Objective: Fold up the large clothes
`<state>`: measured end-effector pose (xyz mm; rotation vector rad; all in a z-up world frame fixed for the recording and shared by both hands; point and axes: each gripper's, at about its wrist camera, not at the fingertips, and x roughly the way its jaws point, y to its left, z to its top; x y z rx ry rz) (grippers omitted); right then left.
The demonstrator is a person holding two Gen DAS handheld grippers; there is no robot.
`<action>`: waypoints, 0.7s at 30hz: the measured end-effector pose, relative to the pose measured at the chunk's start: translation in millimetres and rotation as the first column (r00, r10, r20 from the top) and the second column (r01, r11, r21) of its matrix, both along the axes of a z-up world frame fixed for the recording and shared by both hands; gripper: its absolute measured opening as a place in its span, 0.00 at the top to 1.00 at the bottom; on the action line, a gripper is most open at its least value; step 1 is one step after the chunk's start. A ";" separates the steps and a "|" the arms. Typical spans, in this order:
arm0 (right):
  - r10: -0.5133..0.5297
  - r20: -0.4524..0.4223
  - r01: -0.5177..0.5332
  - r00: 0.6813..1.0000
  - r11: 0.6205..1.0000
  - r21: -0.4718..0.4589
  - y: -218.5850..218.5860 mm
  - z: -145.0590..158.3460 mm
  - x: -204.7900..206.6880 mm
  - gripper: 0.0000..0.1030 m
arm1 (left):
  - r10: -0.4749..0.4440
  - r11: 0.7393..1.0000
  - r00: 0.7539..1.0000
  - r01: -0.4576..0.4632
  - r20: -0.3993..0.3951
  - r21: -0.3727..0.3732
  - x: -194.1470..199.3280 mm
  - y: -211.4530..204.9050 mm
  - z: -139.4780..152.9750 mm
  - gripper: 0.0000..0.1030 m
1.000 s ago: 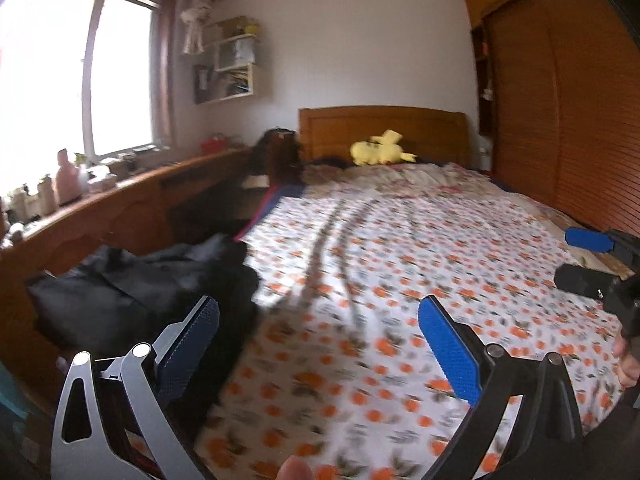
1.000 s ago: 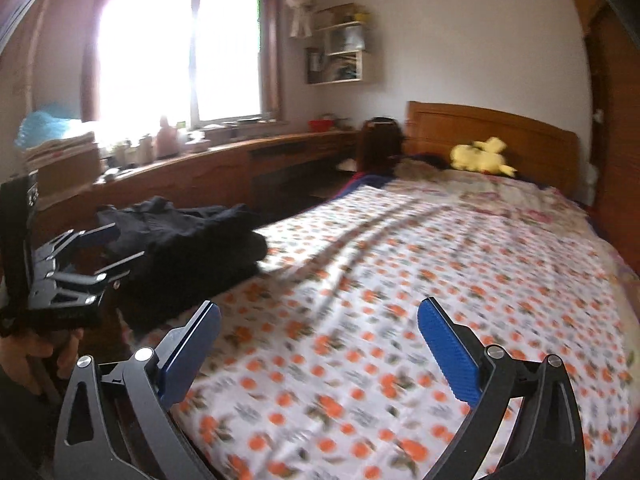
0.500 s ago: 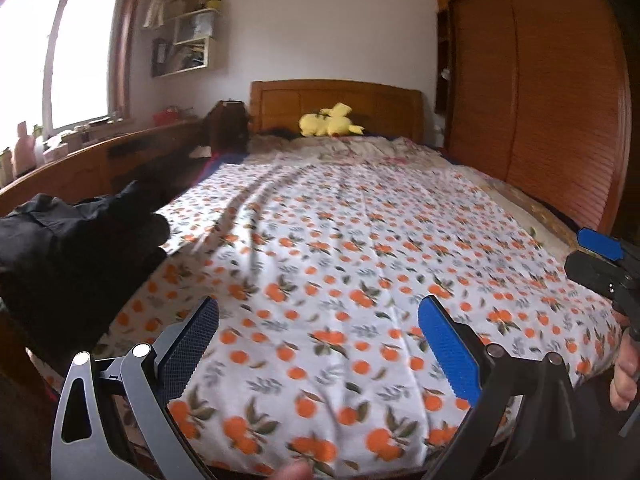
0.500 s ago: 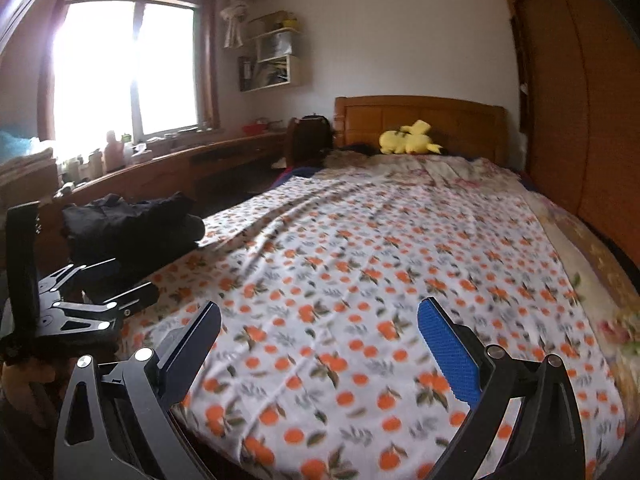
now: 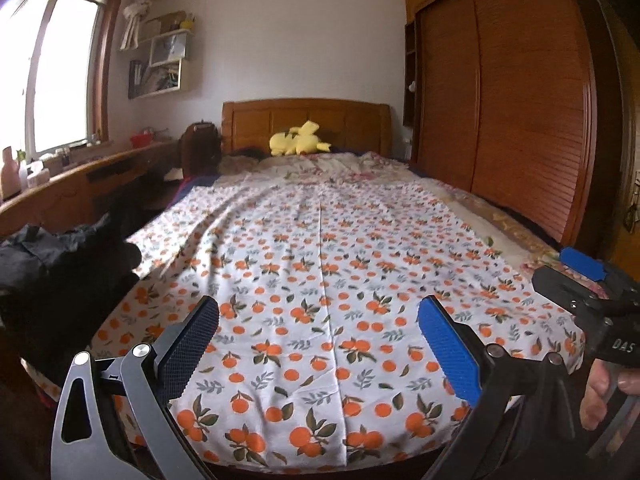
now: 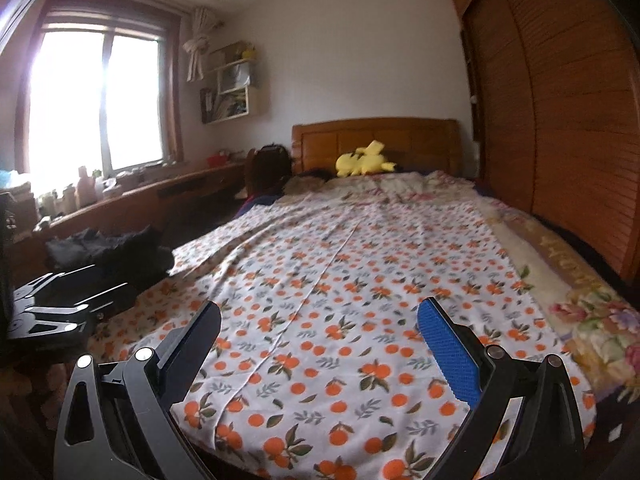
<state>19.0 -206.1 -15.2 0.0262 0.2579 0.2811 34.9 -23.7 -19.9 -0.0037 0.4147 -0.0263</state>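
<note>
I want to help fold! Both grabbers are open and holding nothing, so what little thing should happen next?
Probably swing the left gripper toward the black clothes heaped at the bed's left edge and pick them up. Both it and the right gripper are open and empty above the orange-print sheet, which lies bare, so nothing is laid out to fold yet.

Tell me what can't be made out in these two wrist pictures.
- Black clothes pile: left wrist view, cut by the left edge; the garment type is unreadable.
- Shelf contents: right wrist view, too small.
- Right gripper: left wrist view, cut by the right edge.
- Windowsill bottles: washed out by glare.
</note>
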 end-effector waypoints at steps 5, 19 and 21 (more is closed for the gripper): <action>-0.030 0.031 0.029 0.999 0.999 0.017 -8.4 12.0 -9.2 0.08 | 0.009 1.000 0.999 -0.009 0.036 0.015 -16.1 -6.5 19.4 0.02; -0.037 0.055 0.035 0.998 0.999 0.028 -12.3 21.9 -16.6 0.08 | 0.019 1.000 0.997 -0.021 0.068 0.018 -39.7 -0.6 38.7 0.02; -0.035 0.056 0.034 0.998 0.999 0.023 -10.7 22.3 -17.1 0.08 | 0.019 1.000 0.998 -0.020 0.068 0.017 -39.2 -0.8 38.3 0.02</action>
